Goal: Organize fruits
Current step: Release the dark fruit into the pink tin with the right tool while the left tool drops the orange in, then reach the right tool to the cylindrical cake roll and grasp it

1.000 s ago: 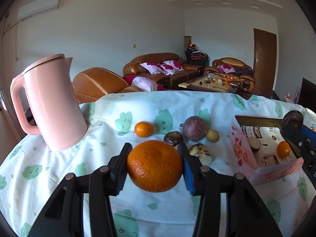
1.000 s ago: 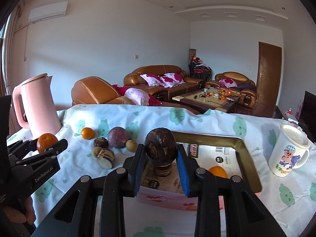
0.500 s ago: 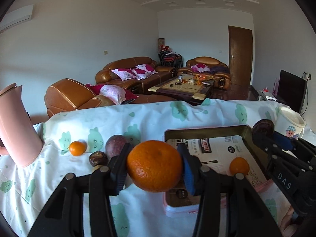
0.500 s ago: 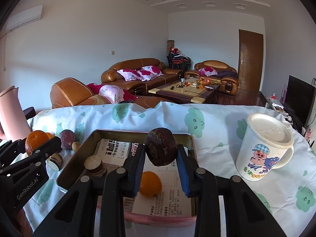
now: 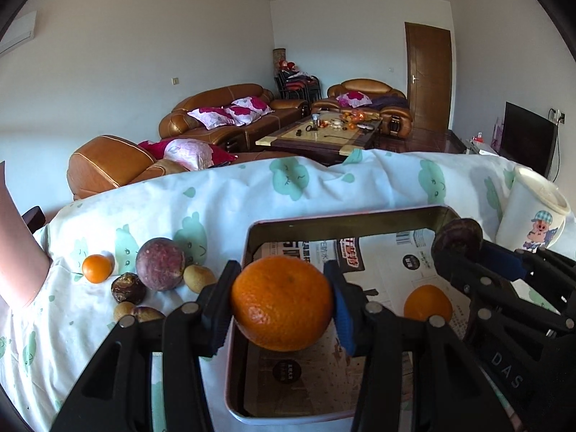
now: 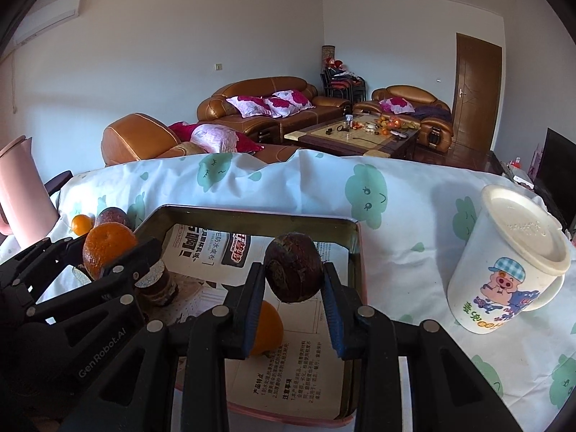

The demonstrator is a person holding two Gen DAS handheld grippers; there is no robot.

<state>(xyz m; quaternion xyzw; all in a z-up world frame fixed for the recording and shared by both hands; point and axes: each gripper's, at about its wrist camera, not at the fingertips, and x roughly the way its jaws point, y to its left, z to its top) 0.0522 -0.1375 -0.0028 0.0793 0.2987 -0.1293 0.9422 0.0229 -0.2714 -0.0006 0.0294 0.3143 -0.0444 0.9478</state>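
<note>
Left gripper point(image 5: 282, 300) clamped on a large round orange tangerine point(image 5: 282, 302), carried above the near-left part of the pink rectangular metal tin point(image 5: 342, 217). Right gripper point(image 6: 292, 289) clamped on a dark brown rough-skinned round fruit point(image 6: 293, 267), poised over the tin's right half, near its right wall.

Inside the tin, on its printed paper lining: one small orange tangerine point(image 6: 268, 327) and a brown sliced-looking piece point(image 6: 158, 282) towards the left wall. Two items placed, two more apparently about to go in.

Left on the cloud-print white tablecloth point(image 5: 223, 201), beside the tin's left wall: a purple passion fruit point(image 5: 160, 263), a small tangerine point(image 5: 96, 268), a dark brown nut-like fruit point(image 5: 128, 288), a yellow-green oval fruit point(image 5: 199, 278), two small brown ones nearer the camera. Roughly half the sorting remains, I judge.

Right of the tin stands a lidded white cartoon-pig mug point(image 6: 511, 262); a pink kettle point(image 6: 19, 194) stands at the table's far-left edge.
</note>
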